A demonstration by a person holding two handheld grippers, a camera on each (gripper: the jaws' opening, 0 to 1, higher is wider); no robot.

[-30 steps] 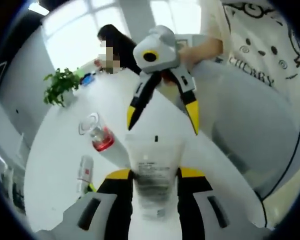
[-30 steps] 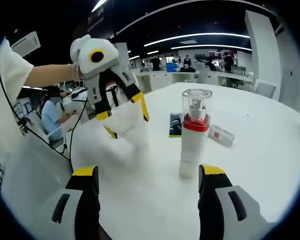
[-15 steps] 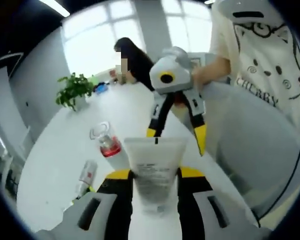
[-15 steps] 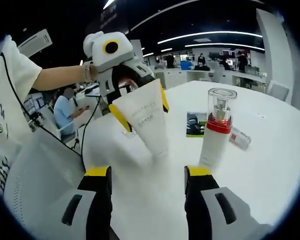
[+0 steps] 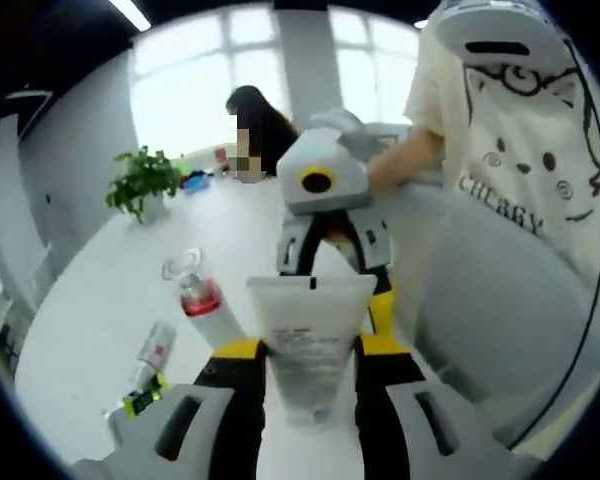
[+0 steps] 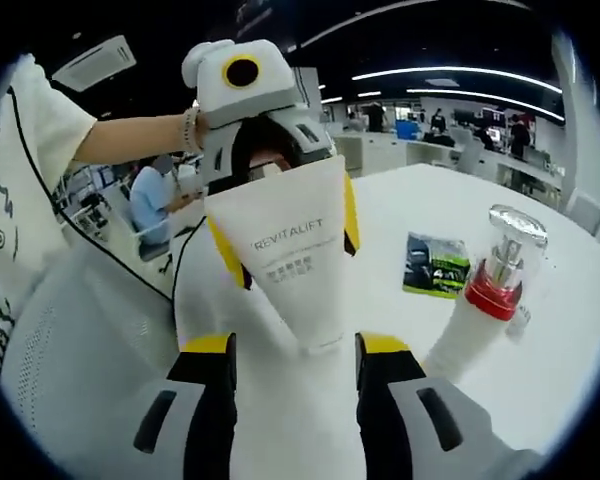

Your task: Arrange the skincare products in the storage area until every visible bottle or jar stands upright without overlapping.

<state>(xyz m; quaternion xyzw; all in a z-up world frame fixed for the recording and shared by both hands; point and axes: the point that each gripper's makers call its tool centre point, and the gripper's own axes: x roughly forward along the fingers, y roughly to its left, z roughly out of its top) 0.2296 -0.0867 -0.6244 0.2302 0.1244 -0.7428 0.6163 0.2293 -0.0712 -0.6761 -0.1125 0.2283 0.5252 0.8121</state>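
In the left gripper view, the left hand-held gripper (image 5: 310, 350) pinched a white squeeze tube (image 5: 310, 340) between its yellow-tipped jaws, the flat crimped end pointing away from the camera. Just past the tube, the right hand-held gripper (image 5: 330, 290) faced it, its jaws partly hidden behind the tube's top edge. To one side on the white worktop (image 5: 110, 310) stood a white pump bottle (image 5: 202, 300) with a red collar and clear cap, and nearer the rim lay a small white-and-red tube (image 5: 155, 345). Farther off sat a potted plant (image 5: 138, 185), with a seated person behind it.

The right gripper view showed the tube's printed face (image 6: 295, 255), lettered REVITALIFT, its narrower end reaching down between the right hand-held gripper's (image 6: 295, 350) spread jaws; I cannot tell whether they touched it. The left hand-held gripper (image 6: 280, 230) held the tube from behind. The pump bottle (image 6: 485, 310) leaned beside the jaws, and a dark sachet (image 6: 435, 265) lay flat beyond it.
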